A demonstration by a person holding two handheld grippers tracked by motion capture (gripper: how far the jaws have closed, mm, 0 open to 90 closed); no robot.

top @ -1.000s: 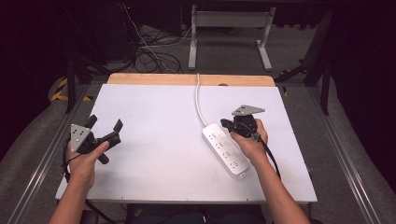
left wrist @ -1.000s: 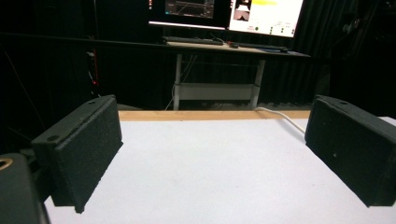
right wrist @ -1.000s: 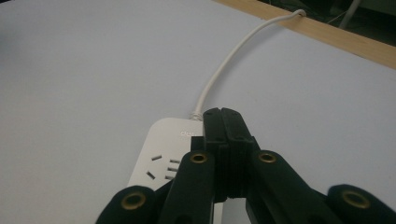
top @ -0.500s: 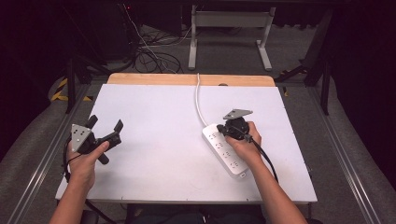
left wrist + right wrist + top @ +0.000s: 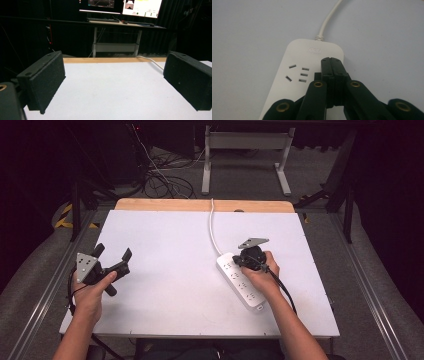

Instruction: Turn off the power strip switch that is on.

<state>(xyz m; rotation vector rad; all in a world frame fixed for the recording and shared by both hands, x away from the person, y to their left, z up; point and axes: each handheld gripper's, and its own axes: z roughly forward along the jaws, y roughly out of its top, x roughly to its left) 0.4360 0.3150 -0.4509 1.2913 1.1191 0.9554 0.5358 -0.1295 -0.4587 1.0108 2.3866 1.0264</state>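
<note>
Left to right. The left tool [image 5: 111,263] hovers over the left part of the white table [image 5: 165,240], held in the left hand [image 5: 90,287]; its jaws stand wide apart with nothing between them, as the left gripper view confirms, and bare table shows beyond the two black pads [image 5: 46,78]. Its pose matches that of a second ago. At centre right lies the white power strip [image 5: 240,279], set diagonally on the table, its cord [image 5: 212,227] running toward the far wooden edge [image 5: 200,204]. The right tool [image 5: 332,64], held in the right hand [image 5: 260,272], has shifted over the last second from just off the strip's cord end to directly above it; its jaws are pressed together, gripping nothing, with the tips over the strip's top face beside the first socket group [image 5: 298,74]. Contact cannot be confirmed. Judged from this pose, the closed tips are positioned to press a switch near the cord end.
</note>
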